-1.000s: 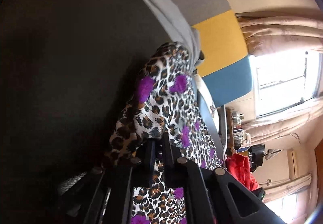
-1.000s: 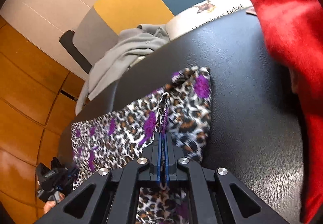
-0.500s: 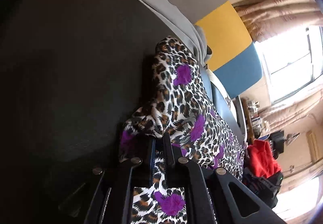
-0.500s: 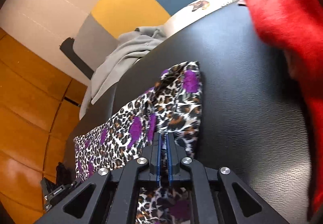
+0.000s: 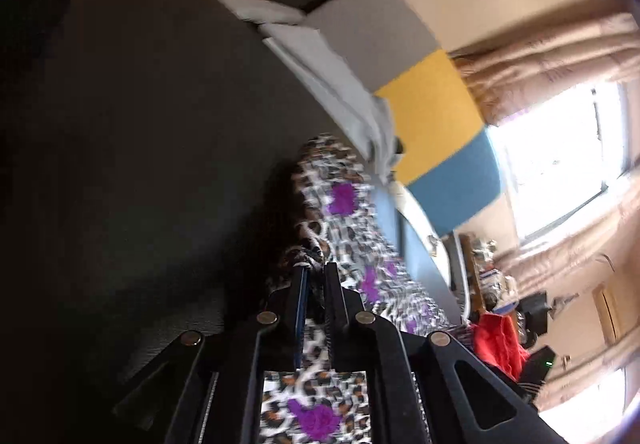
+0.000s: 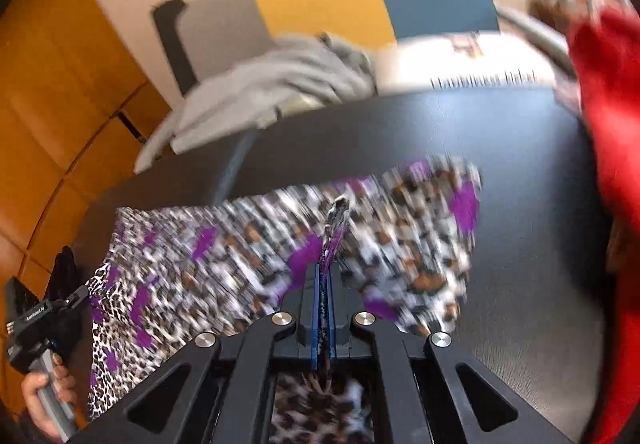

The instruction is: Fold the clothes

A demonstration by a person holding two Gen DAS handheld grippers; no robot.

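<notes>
Lying across a dark table (image 6: 520,172), a leopard-print garment (image 6: 224,264) with purple blotches stretches lengthwise from the left gripper (image 6: 60,308) toward the right gripper (image 6: 325,276). Bare tabletop stays open beyond it up to the far edge, where a grey garment (image 6: 280,84) drapes; a red cloth (image 6: 612,132) crowds the right side. Both pairs of jaws are pressed together, each pinching a bunched fold of the print; the left gripper (image 5: 314,276) view shows this too. The fabric looks blurred and rumpled.

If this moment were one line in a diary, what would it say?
left tool: shut on leopard-print cloth | right tool: shut on leopard-print cloth | black table | fold unfinished
</notes>
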